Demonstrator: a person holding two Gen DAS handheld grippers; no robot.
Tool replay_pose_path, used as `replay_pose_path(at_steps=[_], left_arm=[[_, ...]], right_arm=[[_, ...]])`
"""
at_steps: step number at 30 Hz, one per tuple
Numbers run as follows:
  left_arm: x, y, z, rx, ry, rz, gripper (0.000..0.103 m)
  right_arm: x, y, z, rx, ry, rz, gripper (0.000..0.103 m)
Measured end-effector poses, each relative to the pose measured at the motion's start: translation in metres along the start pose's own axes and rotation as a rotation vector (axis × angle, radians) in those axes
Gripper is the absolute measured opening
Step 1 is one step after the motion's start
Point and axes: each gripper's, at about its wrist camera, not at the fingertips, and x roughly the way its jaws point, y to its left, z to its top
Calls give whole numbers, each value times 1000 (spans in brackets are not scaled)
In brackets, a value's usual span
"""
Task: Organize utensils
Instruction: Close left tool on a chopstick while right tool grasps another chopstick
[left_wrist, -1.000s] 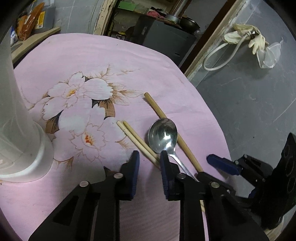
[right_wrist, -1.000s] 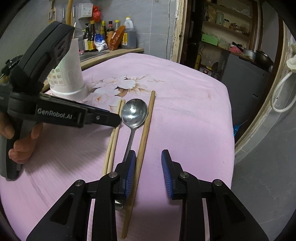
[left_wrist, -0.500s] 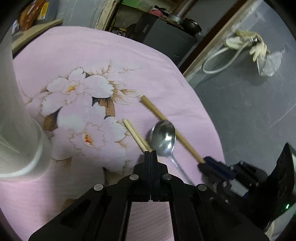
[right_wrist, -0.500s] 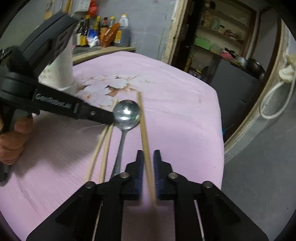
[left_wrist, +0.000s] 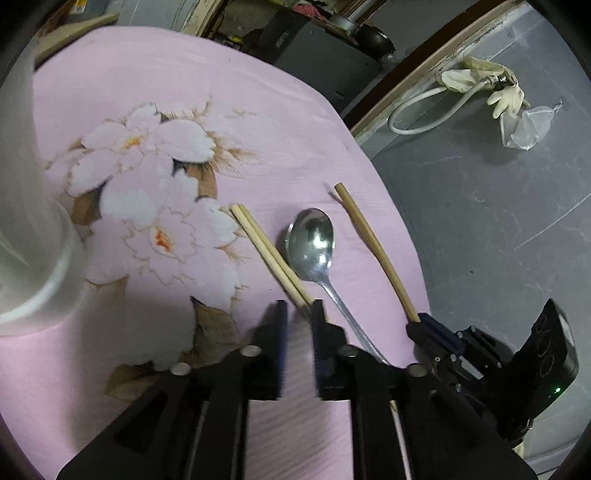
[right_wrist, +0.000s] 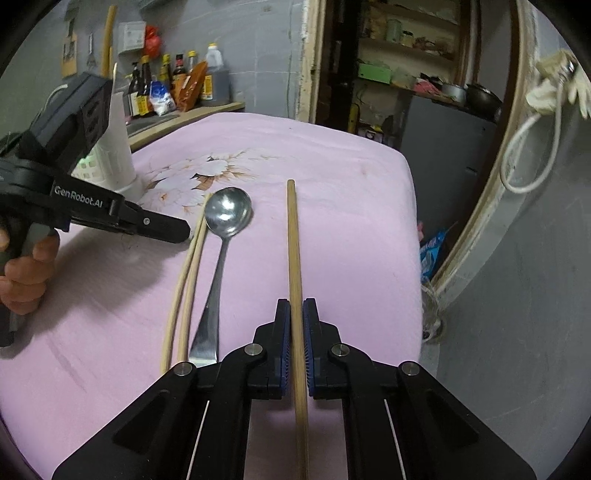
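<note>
**Two claws, three chopsticks and a spoon**

Toward the left edge of the pink, flower-printed tabletop (left_wrist: 207, 92) stands a tall white perforated plastic utensil holder (right_wrist: 110, 155), the likely home for everything lying loose. Next comes the left claw (left_wrist: 297, 314), whose jaws are opening; a pair of pale bamboo chopsticks (left_wrist: 266, 251) runs into the gap between them, though the pads do not look to be pressing on the sticks. Just right of that pair lies a shiny steel spoon (right_wrist: 227, 210), bowl up, its handle pointing back toward the near edge. Farther right, close to the tabletop's right edge, a single darker wooden chopstick (right_wrist: 293, 243) is clenched in the right claw (right_wrist: 294, 321), both blue pads tight against its sides about midway along.

As a judgement, the step in hand is picking up sticks for the holder. The right grip sits near the stick's middle, which should keep it balanced; lifting straight before swinging left would avoid dragging the cloth or knocking the spoon. The left claw should settle squarely over both sticks before it closes, so that neither rolls out, and pinch away from the spoon's bowl, which lies just beside them.
</note>
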Motion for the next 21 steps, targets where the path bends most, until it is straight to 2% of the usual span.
replay_pose_path(at_steps=[2,9,12,18,21], left_arm=[[0,-2,2,-7,-8,-15,24],[11,-15,6,31,-35,39,25],[16,-21,5,56,-41,79,14],[24,-24,5,51,-34,70,11],[22,-19,6,18,0,30,9]], right_arm=[[-3,0,-2,9,-3,6,5],[-4,1,-4,10,-8,9,5],[-3,1,-4,17,-10,9,5],[-3,-3,-6,65,-15,19,5],[-7,0,-9,82,-19,12,5]])
